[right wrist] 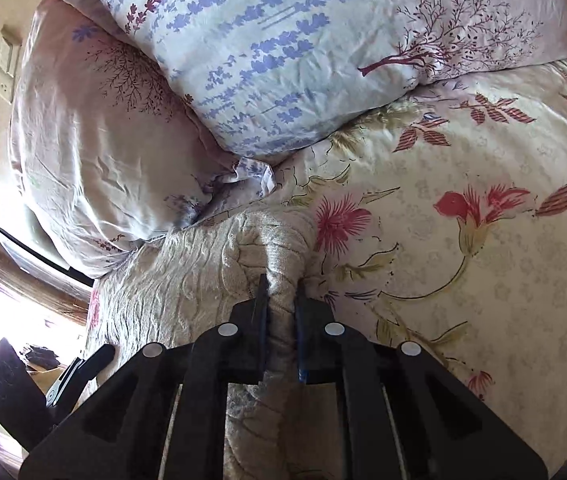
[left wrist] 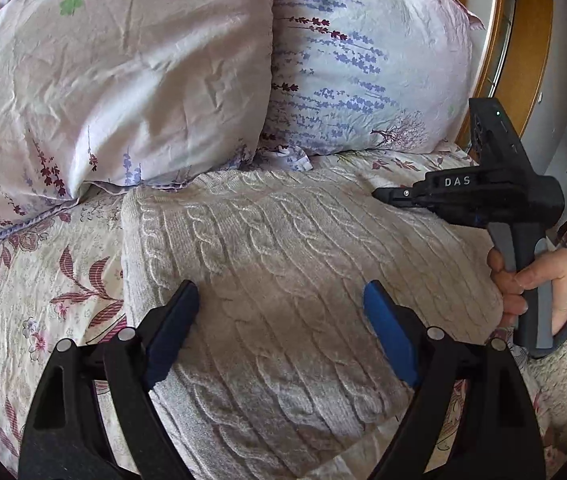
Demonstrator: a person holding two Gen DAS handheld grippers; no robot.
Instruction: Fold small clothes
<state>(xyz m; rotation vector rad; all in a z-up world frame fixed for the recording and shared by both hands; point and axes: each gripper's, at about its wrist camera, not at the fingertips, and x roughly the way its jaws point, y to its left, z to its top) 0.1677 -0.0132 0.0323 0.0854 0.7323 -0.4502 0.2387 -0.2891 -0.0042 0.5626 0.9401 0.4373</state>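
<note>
1. Nearest in the left wrist view: left gripper [left wrist: 281, 294], fingers spread wide above the folded cream cable-knit sweater [left wrist: 283, 264], pads clear of the knit, nothing between them.
2. Same view, at the right edge: right gripper [left wrist: 379, 194] seen from the side, held by a hand [left wrist: 531, 284] in a grey-cuffed sleeve, tip at the far right edge of the sweater; whether closed or not, not readable from this side.
3. Right wrist view, close up: right gripper [right wrist: 281, 284] pressed together on a bunched fold of the sweater [right wrist: 187, 276], knit squeezed between both fingers.
4. Sweater lying flat on the floral bedsheet [right wrist: 463, 240], just in front of two pillows [left wrist: 123, 80].
5. Only in the left view: wooden headboard [left wrist: 499, 40] at upper right.
6. Only in the right view: wall switch plate [right wrist: 5, 62] at upper left, bright window low on the left, part of the left gripper at the lower left corner.
</note>
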